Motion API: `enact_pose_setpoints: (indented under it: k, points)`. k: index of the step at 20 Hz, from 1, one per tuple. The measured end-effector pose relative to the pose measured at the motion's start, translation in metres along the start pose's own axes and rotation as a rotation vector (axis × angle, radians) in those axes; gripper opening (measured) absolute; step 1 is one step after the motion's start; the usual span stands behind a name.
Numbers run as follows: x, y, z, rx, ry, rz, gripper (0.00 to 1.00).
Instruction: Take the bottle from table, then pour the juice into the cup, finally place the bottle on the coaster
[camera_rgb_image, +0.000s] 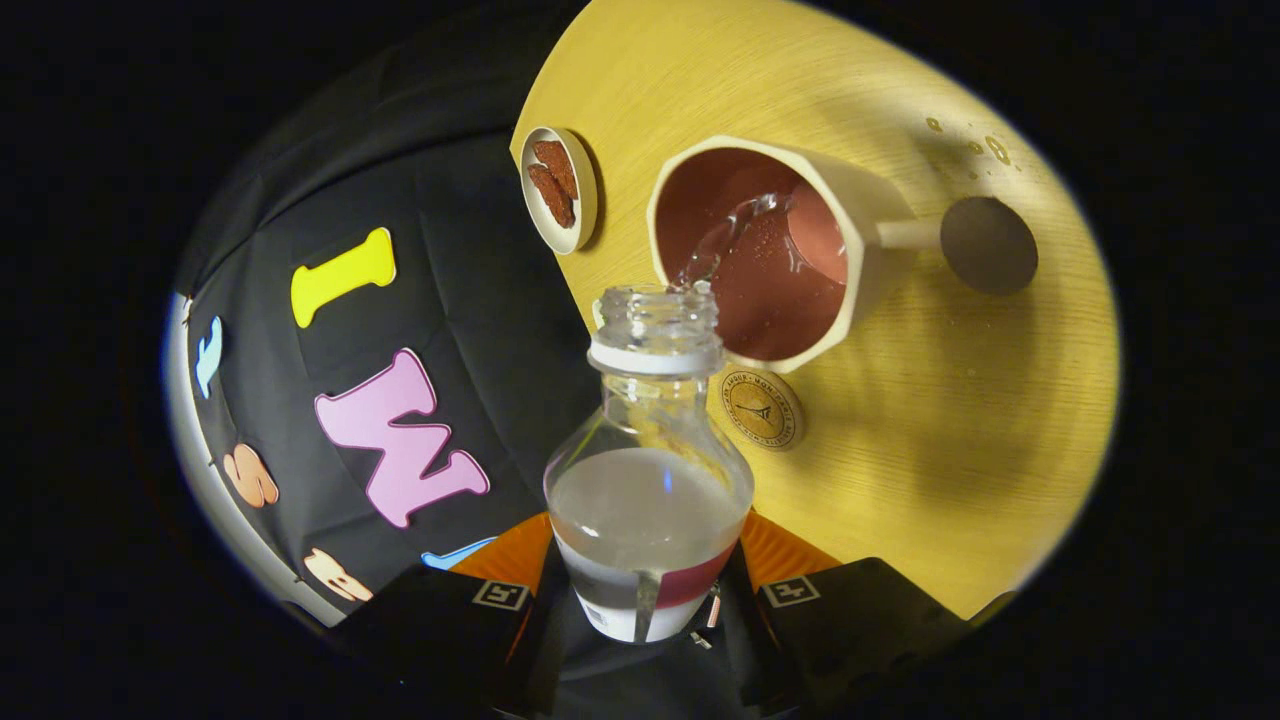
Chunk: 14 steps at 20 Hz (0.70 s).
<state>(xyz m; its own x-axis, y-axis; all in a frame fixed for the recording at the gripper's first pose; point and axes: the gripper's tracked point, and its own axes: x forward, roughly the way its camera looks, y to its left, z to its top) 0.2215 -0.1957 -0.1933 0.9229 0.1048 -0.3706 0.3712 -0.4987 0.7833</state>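
Gripper (648, 590): fingers clamping the clear bottle (648, 500) from both sides, tilting it.
Bottle: uncapped, pouring clear liquid into the cream cup (850, 230) just beyond.
Coaster (762, 408): lying beside the cup.
Surface: pale wooden table (950, 420), droplets sitting near the cup handle; small dish (562, 190) at its edge.

One bottle (648, 500), one cup (770, 250), one coaster (762, 408), one small dish (560, 190).

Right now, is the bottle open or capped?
Open. The bottle, held in the claw, has a bare threaded neck with no cap, and liquid streams from its mouth into the cup.
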Motion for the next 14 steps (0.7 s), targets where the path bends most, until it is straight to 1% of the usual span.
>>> enact_pose_setpoints:
  k: [8,11,14]
  points:
    - [0.002,0.012,-0.001,0.142,0.006,0.008,0.69]
    - [0.000,0.018,-0.002,0.200,0.009,0.024,0.69]
    - [0.002,0.020,-0.006,0.237,0.028,0.023,0.69]
